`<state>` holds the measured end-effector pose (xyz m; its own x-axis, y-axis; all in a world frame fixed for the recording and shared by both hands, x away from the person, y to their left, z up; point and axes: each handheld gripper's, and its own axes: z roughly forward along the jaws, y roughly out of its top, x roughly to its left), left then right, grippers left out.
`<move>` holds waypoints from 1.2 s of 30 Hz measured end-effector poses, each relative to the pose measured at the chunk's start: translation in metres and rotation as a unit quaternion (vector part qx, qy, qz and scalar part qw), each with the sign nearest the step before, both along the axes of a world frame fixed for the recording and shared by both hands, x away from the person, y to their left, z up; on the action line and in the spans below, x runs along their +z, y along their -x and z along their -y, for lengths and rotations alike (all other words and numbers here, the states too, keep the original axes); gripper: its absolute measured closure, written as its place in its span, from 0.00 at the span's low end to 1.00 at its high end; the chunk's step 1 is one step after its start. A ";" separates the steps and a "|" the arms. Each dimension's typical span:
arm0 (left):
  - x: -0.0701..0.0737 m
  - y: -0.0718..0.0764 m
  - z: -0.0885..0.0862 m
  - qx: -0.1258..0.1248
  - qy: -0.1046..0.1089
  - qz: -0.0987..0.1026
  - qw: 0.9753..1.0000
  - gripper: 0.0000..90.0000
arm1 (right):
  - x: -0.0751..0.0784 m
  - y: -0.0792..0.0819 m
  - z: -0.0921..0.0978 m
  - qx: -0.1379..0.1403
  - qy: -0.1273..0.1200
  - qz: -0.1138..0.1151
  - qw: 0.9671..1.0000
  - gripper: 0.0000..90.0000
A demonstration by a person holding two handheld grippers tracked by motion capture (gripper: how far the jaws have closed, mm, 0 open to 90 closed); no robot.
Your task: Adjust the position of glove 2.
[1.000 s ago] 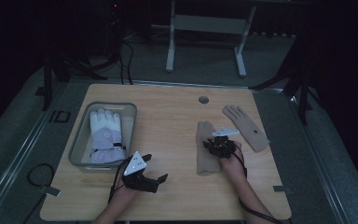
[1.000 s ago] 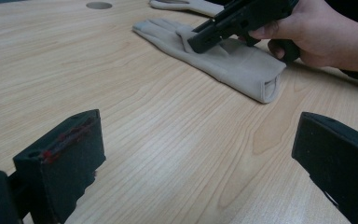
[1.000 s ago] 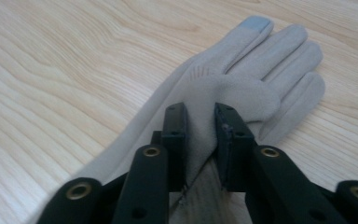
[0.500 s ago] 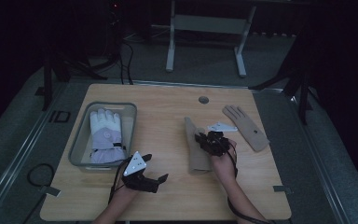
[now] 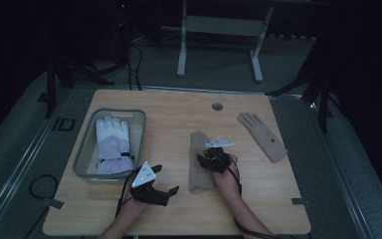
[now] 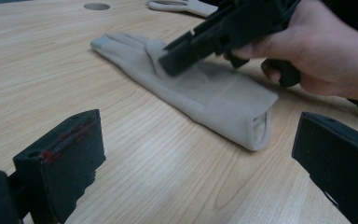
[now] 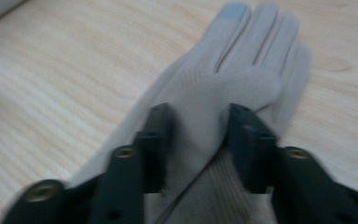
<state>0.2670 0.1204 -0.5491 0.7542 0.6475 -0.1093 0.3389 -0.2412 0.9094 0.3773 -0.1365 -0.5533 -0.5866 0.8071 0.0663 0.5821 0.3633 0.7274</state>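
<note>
Right gripper [image 7: 198, 140] jaws clamped on beige knit glove [image 5: 200, 162] lying on wooden table [image 5: 179, 119]; left gripper [image 6: 200, 158] jaws apart, nearby, empty.

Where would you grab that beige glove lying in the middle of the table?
Probably at the palm, from above. The beige glove lies flat on the table, so there is no edge to slip under; pinching up a fold works better. The right gripper does just that, its jaws straddling a raised ridge of fabric below the fingers.
</note>
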 end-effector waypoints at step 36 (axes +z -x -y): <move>-0.004 0.000 -0.001 -0.004 0.000 0.003 1.000 0.03 | 0.049 -0.002 0.037 0.014 -0.032 0.077 0.996 0.57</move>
<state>0.2665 0.1214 -0.5533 0.7594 0.6421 -0.1049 0.3319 -0.2437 0.9113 0.3794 -0.1738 -0.5038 -0.6165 0.7869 0.0249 0.4522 0.3280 0.8294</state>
